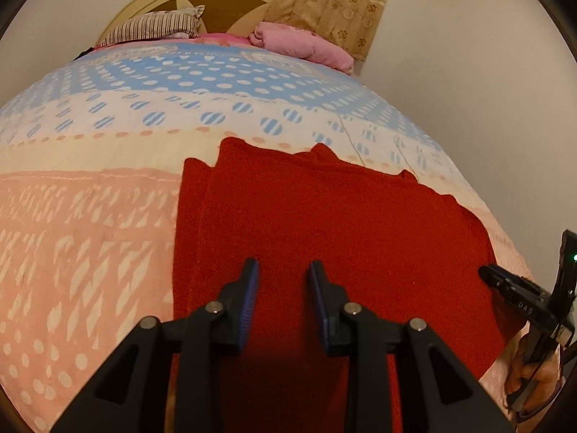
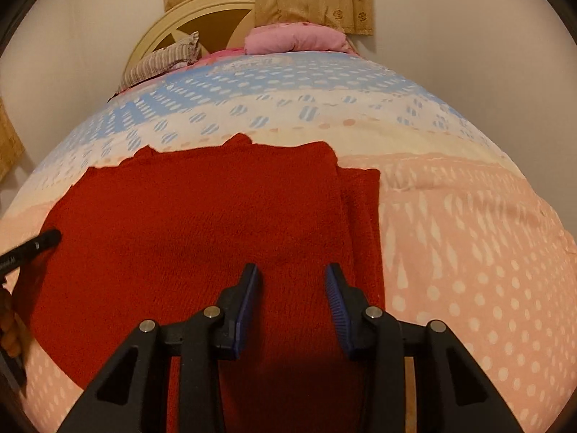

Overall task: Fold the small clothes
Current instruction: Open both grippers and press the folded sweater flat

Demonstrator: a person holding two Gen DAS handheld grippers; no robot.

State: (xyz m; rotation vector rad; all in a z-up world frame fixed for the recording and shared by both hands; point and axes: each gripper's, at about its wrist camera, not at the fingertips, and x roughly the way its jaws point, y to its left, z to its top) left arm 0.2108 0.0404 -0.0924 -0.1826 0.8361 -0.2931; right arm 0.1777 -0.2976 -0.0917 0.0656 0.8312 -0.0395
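While a red knitted garment (image 1: 335, 223) lies spread flat on the near end of the bed (image 1: 83, 223), two handheld grippers hover just above it. The left gripper (image 1: 283, 270) has its jaws partly apart, nothing between the blue pads (image 1: 250, 299). The right gripper (image 2: 292, 274), beside it, is likewise part open and empty. At the bed's far end rest a striped pillow (image 1: 155, 27) and a pink pillow (image 1: 306, 43).

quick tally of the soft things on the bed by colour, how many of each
red: 1, the folded red fleece cloth
pink: 1, the rolled pink blanket
striped brown and white: 1, the striped pillow
total: 3
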